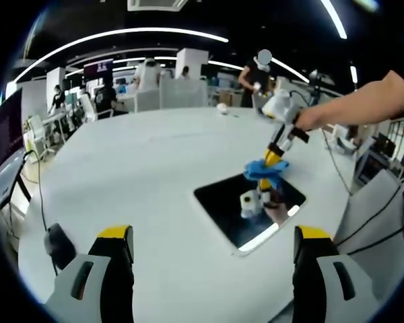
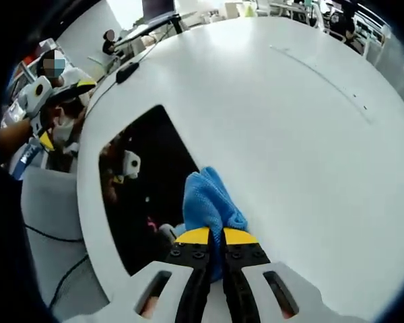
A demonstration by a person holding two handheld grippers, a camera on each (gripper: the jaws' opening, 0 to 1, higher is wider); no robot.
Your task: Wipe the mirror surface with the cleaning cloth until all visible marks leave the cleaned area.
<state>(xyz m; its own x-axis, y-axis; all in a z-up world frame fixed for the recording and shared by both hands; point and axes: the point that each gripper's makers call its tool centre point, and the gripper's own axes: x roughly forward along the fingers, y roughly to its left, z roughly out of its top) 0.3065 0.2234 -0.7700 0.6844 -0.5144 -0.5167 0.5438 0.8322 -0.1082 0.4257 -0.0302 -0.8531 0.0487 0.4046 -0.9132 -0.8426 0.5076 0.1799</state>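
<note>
Nearest to us in the right gripper view, our right gripper (image 2: 215, 237) has its yellow-tipped jaws pinched together on the blue cleaning cloth (image 2: 209, 202), which bunches up just ahead of the tips and rests at the near right edge of the mirror (image 2: 145, 195). The mirror lies flat on the white table (image 2: 289, 114), a dark rounded rectangle whose glass throws back dim reflections of the gripper and the ceiling lights. In the left gripper view we see the same mirror (image 1: 246, 208) out ahead and to the right, with the right gripper (image 1: 273, 160) coming down onto it from the far right, the cloth (image 1: 264, 171) crumpled between its tips and touching the glass near the mirror's far side; a person's bare forearm (image 1: 360, 101) runs back from that gripper toward the right edge. Our left gripper (image 1: 212, 242) hangs over bare table on the near side of the mirror, its two jaws standing wide apart and holding nothing. A black cable (image 1: 37, 195) trails along the left rim of the table. Beyond the far edge stand desks, chairs and several people (image 1: 252, 77) under long curved ceiling lights (image 1: 121, 37).
</note>
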